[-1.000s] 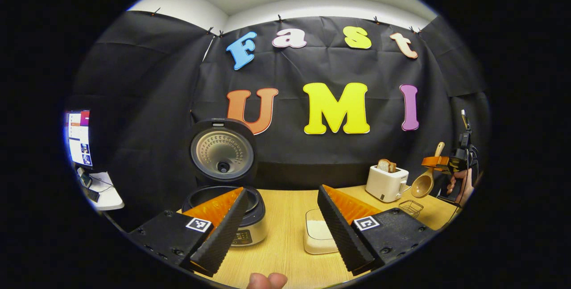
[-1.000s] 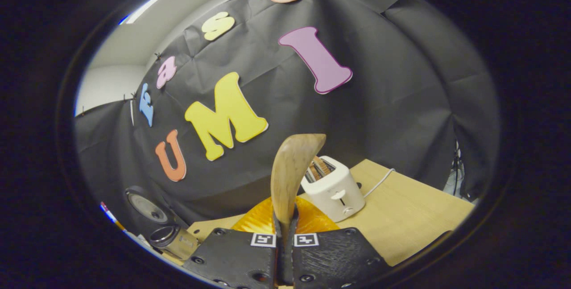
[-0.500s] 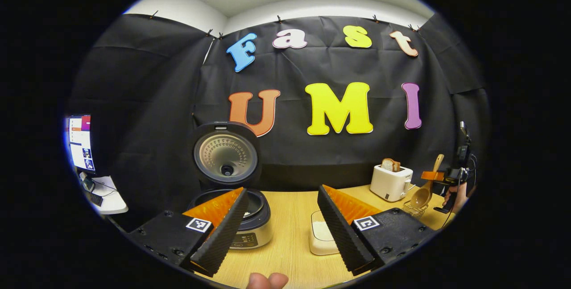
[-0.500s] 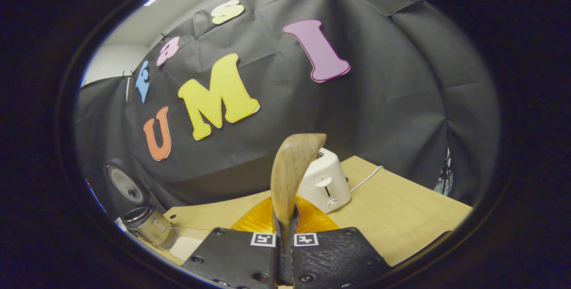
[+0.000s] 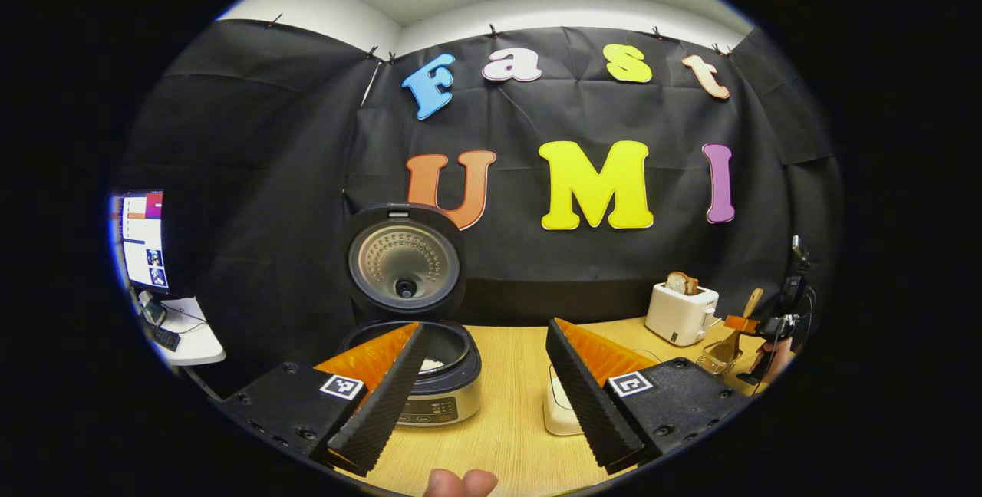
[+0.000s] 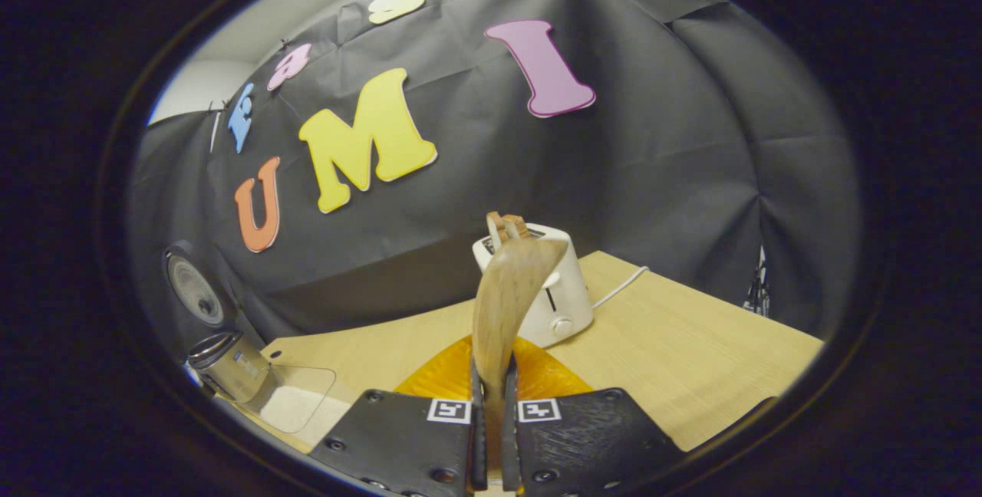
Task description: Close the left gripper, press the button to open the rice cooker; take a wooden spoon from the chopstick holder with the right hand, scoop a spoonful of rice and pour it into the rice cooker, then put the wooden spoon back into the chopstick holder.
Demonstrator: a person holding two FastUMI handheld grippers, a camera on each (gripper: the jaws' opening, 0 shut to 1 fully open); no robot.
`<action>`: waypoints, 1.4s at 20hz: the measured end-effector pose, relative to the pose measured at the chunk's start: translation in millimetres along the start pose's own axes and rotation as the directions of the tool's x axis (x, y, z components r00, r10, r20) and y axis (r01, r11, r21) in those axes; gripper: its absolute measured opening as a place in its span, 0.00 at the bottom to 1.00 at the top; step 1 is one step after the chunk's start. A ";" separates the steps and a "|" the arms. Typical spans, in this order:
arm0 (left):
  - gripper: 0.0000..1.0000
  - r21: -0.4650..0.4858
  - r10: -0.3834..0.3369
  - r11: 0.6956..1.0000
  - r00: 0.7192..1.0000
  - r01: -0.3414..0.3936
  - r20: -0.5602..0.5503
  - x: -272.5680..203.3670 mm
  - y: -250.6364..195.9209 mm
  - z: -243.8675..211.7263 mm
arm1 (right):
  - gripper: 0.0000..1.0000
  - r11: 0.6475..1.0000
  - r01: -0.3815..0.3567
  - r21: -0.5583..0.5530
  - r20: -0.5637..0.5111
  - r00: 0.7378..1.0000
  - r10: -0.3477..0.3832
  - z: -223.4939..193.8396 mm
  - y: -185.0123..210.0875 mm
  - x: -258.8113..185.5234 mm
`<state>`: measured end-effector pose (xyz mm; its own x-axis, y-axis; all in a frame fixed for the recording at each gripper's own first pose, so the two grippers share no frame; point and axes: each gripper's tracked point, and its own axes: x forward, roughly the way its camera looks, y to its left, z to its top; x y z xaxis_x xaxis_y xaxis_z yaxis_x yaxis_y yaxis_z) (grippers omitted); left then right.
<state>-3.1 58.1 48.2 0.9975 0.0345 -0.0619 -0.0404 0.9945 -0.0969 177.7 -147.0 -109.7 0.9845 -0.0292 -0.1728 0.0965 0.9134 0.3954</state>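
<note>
A light wooden bench (image 5: 506,436) stands in front of a wall of black cloth, with a monitor (image 5: 146,240) on a side desk at the far left of the left gripper view. On the bench the rice cooker (image 5: 430,374) sits with its lid (image 5: 404,261) swung upright and a little white rice showing in the pot. Just to its right lies a white rice box (image 5: 558,409), partly hidden behind a finger of the left gripper (image 5: 487,393). That gripper hovers low in front of the cooker with its jaws spread wide and nothing between them.

Farther right in the left gripper view, a white toaster (image 5: 681,314) holds a slice of bread. Beside it the right gripper (image 5: 740,324) holds the wooden spoon (image 5: 733,340) with its bowl down inside a wire chopstick holder (image 5: 717,363).

In the right gripper view, the right gripper (image 6: 491,420) has its jaws pressed together on the spoon's handle (image 6: 502,305), which rises straight up from between the fingers in front of the toaster (image 6: 548,282). The cooker (image 6: 226,374) sits at the lower left edge, well apart from the spoon.
</note>
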 end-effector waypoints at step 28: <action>0.99 0.130 0.196 0.972 0.980 -0.197 0.017 170.4 97.1 147.8 | 0.95 0.982 0.005 -0.191 0.411 0.909 0.075 121.3 36.0 -155.2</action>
<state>171.6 175.2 175.1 0.9711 0.2304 -0.0628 -0.2277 0.9726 0.0475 46.1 -158.8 40.7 0.9619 -0.1247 0.2433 0.0718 0.9739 0.2153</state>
